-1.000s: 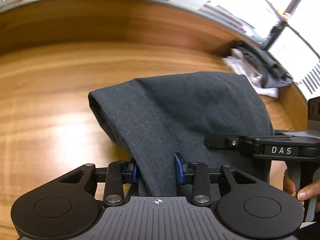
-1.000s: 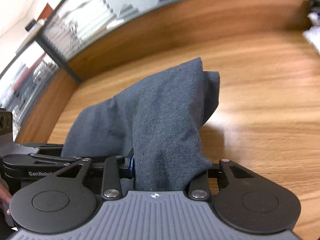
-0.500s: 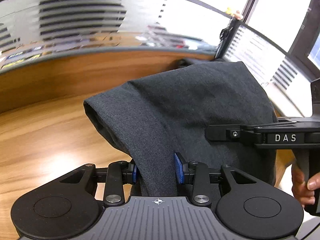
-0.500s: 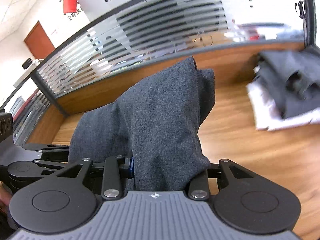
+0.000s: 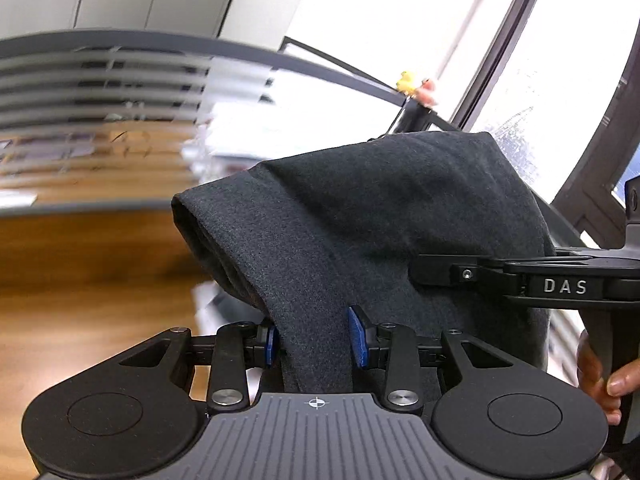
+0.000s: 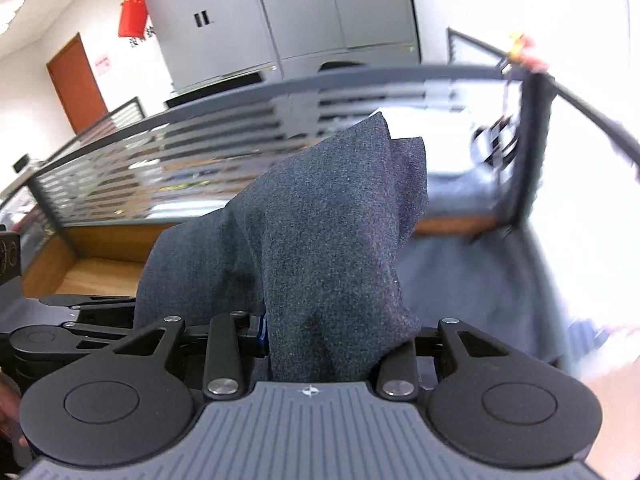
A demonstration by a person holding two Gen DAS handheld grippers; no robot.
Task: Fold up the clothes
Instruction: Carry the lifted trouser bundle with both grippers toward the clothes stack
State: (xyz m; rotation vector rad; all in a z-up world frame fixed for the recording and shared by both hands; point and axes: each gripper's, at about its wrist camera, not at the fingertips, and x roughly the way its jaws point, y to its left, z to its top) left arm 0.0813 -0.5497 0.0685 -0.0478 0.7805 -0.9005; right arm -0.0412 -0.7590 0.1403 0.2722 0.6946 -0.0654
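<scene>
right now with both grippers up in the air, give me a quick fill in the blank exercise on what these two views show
1. Both grippers are shut on the same dark grey ____.
2. The pads on the left gripper fingers are ____ in colour.
3. In the right wrist view, behind the cloth, a red ____ hangs beside the grey cabinets.
4. The right gripper shows letters in the left wrist view that read ____.

Missing words: cloth; blue; flag; DAS

Wooden desk (image 5: 80,280), blurred pale items lying on its surface (image 5: 208,300)
</scene>
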